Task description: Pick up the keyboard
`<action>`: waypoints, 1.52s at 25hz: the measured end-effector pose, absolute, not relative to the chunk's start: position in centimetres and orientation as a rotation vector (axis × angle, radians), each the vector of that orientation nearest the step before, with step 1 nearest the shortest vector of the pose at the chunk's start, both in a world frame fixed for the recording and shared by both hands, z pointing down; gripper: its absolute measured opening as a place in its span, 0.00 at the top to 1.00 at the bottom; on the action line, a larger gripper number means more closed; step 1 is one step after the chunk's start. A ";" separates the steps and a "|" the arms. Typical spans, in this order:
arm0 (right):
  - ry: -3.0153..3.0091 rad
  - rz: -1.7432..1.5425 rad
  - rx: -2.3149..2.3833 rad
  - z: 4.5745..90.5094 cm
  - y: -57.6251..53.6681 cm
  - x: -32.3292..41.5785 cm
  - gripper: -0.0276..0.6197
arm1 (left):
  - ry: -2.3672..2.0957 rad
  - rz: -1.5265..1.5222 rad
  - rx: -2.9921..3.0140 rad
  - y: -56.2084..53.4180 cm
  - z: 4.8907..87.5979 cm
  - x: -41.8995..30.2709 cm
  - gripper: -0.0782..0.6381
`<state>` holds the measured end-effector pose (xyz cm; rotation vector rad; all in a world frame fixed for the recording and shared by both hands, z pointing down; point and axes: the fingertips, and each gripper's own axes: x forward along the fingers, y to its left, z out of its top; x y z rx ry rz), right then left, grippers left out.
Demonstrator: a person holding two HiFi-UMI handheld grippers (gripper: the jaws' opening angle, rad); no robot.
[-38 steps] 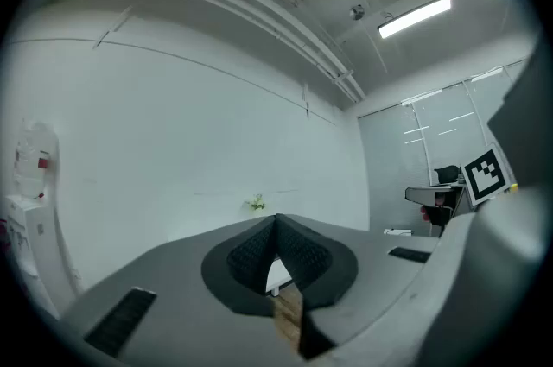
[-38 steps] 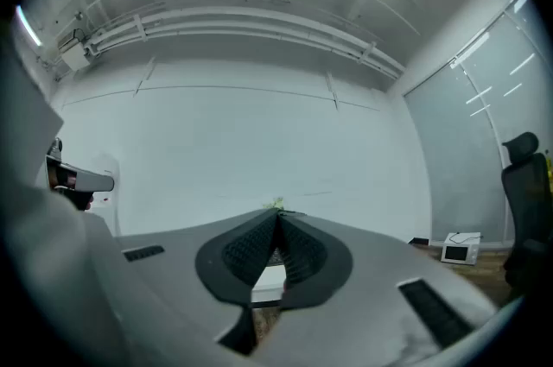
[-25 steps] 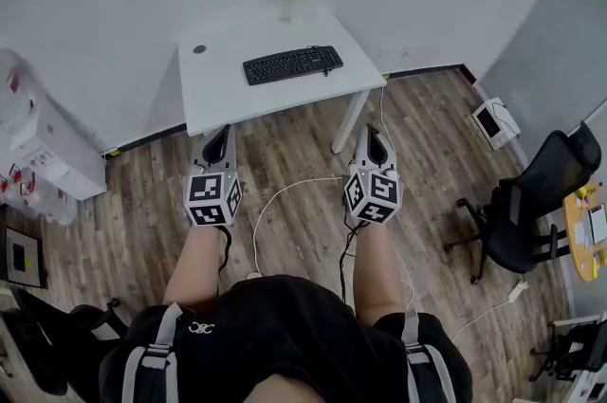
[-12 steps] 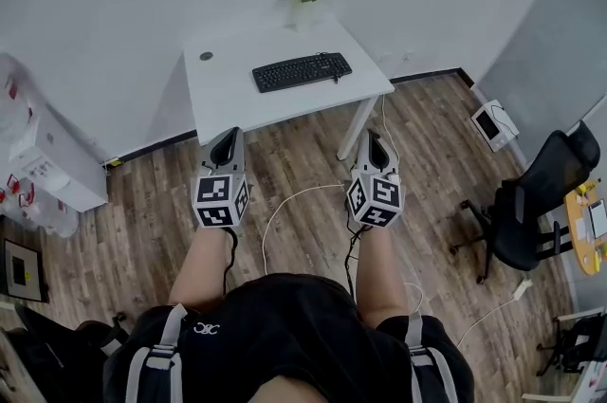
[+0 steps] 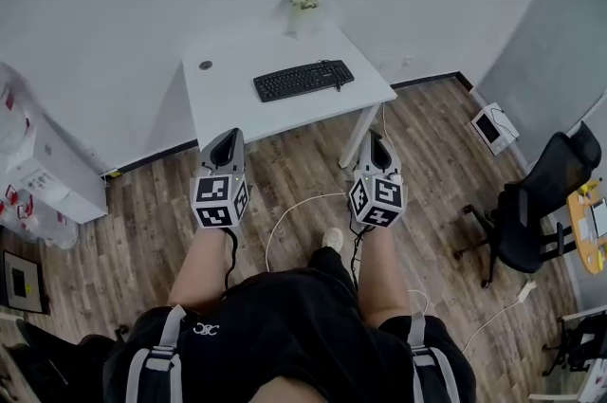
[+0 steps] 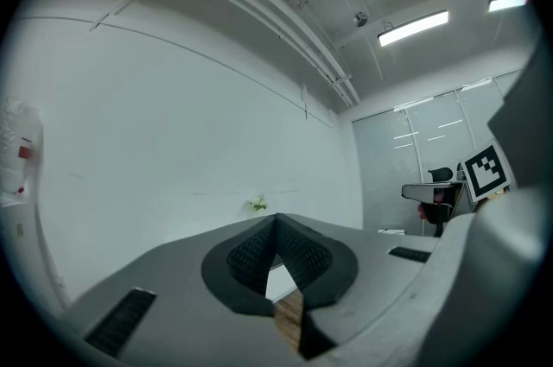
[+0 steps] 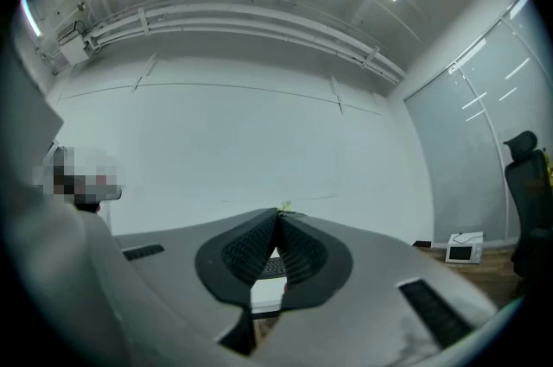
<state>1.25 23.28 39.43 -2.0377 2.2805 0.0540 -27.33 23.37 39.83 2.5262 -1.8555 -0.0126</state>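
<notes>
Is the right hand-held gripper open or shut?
Shut. The pads of the right hand-held gripper meet at their tips, with nothing between them.

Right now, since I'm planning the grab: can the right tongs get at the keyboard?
Probably not yet: the right tongs are shut and hang over the floor, short of the table. The way looks free, though; nothing stands between them and the keyboard.

The black rectangular keyboard (image 5: pixel 303 80) lies on the white rectangular table (image 5: pixel 232 105), right of its middle, with a small round dark grommet (image 5: pixel 206 65) to its left and a pale vase of flowers (image 5: pixel 303 9) behind it (at the table's back edge, by the wall). The left gripper (image 5: pixel 226 139) and right gripper (image 5: pixel 376 143) hang side by side before the table's front edge, a black office chair (image 5: pixel 531 221) well off to their right.
</notes>
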 end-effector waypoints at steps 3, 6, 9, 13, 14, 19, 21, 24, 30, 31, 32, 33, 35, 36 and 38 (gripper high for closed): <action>2.260 0.066 -2.036 39.8 20.8 2.1 0.95 | -1.860 -0.001 2.537 21.1 40.7 -26.7 0.87; 2.247 0.073 -2.020 40.0 17.4 3.6 0.95 | -1.865 -0.006 2.538 18.1 41.4 -25.4 0.87; 2.269 0.085 -1.995 40.6 13.1 5.0 0.95 | -1.883 -0.017 2.518 14.4 42.2 -24.1 0.87; 2.305 0.058 -1.968 41.6 7.1 6.5 0.95 | -1.905 -0.024 2.497 9.7 42.8 -22.3 0.87; 2.316 0.054 -1.960 41.8 5.7 6.6 0.95 | -1.912 -0.024 2.488 8.6 43.0 -22.1 0.87; 2.348 0.002 -1.934 43.7 -1.2 7.8 0.95 | -1.938 0.027 2.440 2.1 44.5 -20.9 0.87; 2.359 -0.034 -1.934 44.8 -4.2 8.5 0.95 | -1.939 0.058 2.421 -0.6 45.2 -20.1 0.87; 2.387 -0.092 -1.937 46.1 -9.3 9.5 0.95 | -1.935 0.101 2.387 -5.1 45.9 -18.9 0.87; 2.475 -0.158 -1.901 46.9 -19.1 11.8 0.95 | -1.954 0.100 2.301 -14.2 45.7 -16.1 0.87; 2.489 -0.165 -1.889 46.9 -21.0 12.2 0.95 | -1.966 0.107 2.289 -15.9 45.5 -15.6 0.87; 2.505 -0.174 -1.876 46.9 -22.8 12.6 0.95 | -1.980 0.114 2.276 -17.5 45.3 -15.1 0.87; 2.521 -0.185 -1.861 47.0 -24.7 13.0 0.95 | -1.995 0.119 2.261 -19.1 45.3 -14.6 0.87; 2.558 -0.216 -1.832 47.4 -28.4 13.7 0.95 | -2.025 0.132 2.224 -22.0 45.4 -13.8 0.87; 2.580 -0.232 -1.815 47.6 -30.3 14.0 0.95 | -2.039 0.143 2.201 -23.5 45.6 -13.4 0.87; 2.627 -0.253 -1.782 48.0 -34.0 14.3 0.95 | -2.059 0.170 2.154 -26.2 46.2 -13.0 0.87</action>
